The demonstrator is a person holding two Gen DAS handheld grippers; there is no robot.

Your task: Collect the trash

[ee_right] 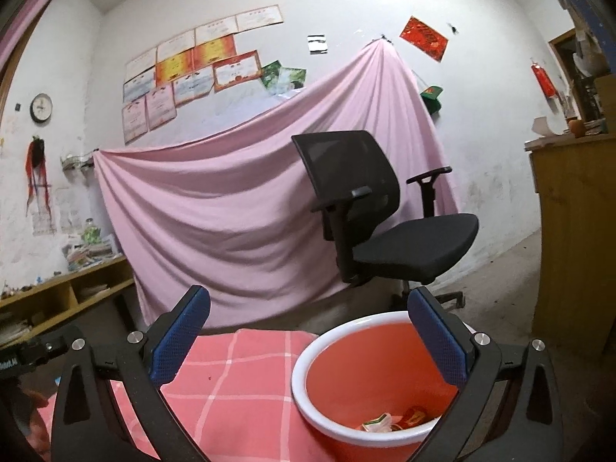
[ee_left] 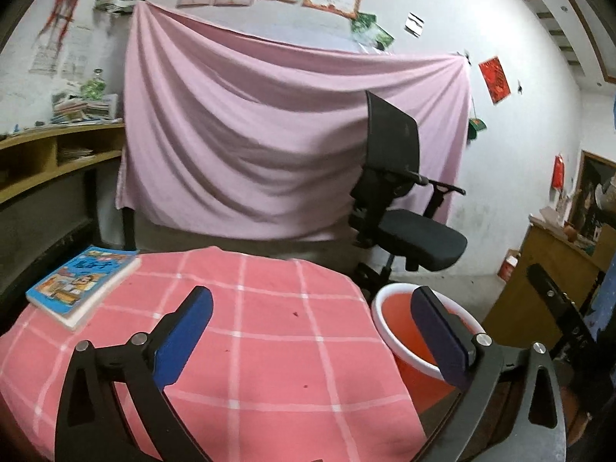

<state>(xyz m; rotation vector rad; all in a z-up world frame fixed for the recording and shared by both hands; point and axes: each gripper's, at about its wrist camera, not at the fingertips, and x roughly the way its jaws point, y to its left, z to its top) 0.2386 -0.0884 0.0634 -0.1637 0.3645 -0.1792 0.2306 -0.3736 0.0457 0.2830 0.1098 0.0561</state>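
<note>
- A table point(ee_left: 246, 331) under a pink checked cloth stood before a draped pink sheet point(ee_left: 269, 134).
- Trash wrappers point(ee_right: 392, 421) lay inside the red bucket point(ee_right: 308, 385) beside it.
- The left gripper point(ee_left: 312, 331) and right gripper point(ee_right: 310, 335) both gaped wide, empty.
- A book point(ee_left: 82, 285) lay on the table's far left corner.

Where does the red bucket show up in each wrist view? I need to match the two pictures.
Left wrist view: the red bucket sits lower right, beside the table's right edge, partly behind the right pad of the open left tongs.
Right wrist view: the bucket is bottom centre-right, wrappers inside, between the pads of the open right tongs.
Shared landmark: the black office chair behind the bucket.
</note>
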